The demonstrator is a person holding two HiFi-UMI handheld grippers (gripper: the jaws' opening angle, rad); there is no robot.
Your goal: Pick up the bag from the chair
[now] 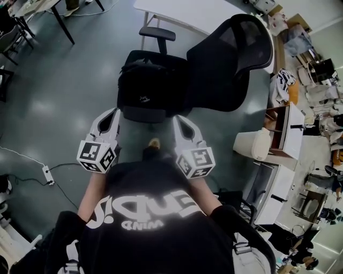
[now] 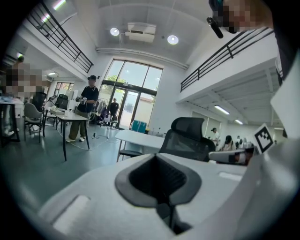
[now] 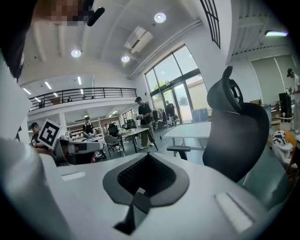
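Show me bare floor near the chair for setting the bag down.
Bare grey floor lies left of the black mesh office chair, down to the white power strip. The black fabric bag occupies the chair; the right side, around the white cabinets, is crowded.

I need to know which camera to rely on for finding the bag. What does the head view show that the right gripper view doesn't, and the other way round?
Only the head view shows the black bag lying on the chair seat, and a power strip on the floor. Only the right gripper view shows the right gripper with its jaws together and nothing between them, the ceiling lights, and a person standing by distant tables. Both show the black office chair backrest and the white table behind it.
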